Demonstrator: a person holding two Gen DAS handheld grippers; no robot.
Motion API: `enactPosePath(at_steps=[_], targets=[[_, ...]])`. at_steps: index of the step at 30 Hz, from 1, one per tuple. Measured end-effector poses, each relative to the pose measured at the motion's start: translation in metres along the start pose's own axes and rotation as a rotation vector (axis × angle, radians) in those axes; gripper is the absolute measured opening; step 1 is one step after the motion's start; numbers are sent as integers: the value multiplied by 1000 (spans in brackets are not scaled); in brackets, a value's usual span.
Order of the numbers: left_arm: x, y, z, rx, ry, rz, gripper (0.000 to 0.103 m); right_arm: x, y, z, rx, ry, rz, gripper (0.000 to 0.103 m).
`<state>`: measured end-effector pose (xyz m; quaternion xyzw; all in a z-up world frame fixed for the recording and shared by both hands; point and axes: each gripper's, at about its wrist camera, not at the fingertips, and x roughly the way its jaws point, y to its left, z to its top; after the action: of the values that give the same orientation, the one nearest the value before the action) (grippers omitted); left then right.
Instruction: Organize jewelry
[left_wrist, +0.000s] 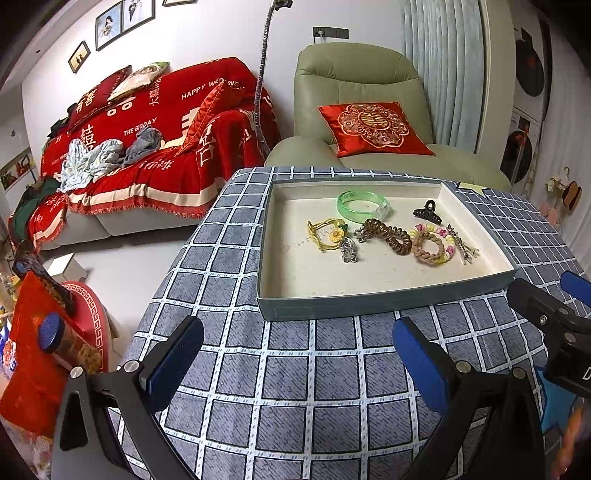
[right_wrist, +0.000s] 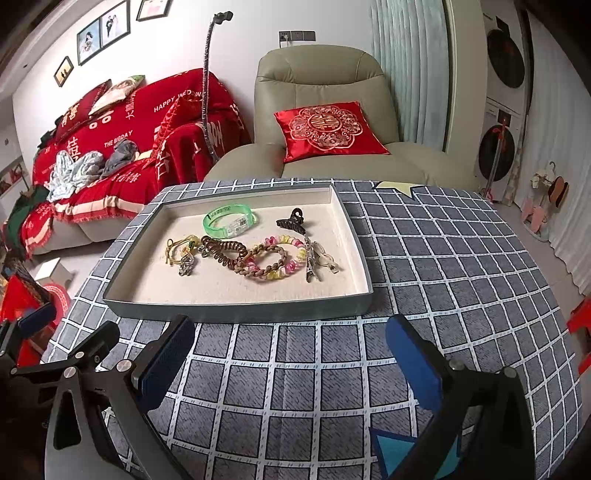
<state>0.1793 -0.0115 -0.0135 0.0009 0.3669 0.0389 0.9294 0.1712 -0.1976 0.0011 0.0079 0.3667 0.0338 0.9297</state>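
Note:
A shallow grey tray (left_wrist: 384, 302) (right_wrist: 236, 308) with a cream lining sits on the checked tablecloth. In it lie a green bangle (left_wrist: 364, 206) (right_wrist: 229, 220), a black claw clip (left_wrist: 427, 212) (right_wrist: 292, 219), a brown spiral hair tie (left_wrist: 391, 236) (right_wrist: 223, 253), a braided band with pastel beads (left_wrist: 430, 245) (right_wrist: 275, 260), a yellow flower tie (left_wrist: 328, 234) (right_wrist: 181, 247), silver charms (left_wrist: 348, 250) and metal hair clips (left_wrist: 461, 243) (right_wrist: 314, 264). My left gripper (left_wrist: 299, 354) is open and empty in front of the tray. My right gripper (right_wrist: 290, 349) is open and empty, also in front of it.
The table (right_wrist: 443, 258) is covered in a grey checked cloth. A green armchair with a red cushion (left_wrist: 373, 127) stands behind it, and a red-covered sofa (left_wrist: 155, 140) is at the left. A blue paper shape (right_wrist: 391, 446) lies near my right gripper.

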Motion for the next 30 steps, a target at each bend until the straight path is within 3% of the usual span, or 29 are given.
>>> enactPosePath(at_steps=[10,30], targets=[[1,0,0,4,2,-3,103,-3,7,0,-49,-14,-38,103],[-1,-1,1,5,0,-3,103,-7,10,1,-55,-15,-34,103]])
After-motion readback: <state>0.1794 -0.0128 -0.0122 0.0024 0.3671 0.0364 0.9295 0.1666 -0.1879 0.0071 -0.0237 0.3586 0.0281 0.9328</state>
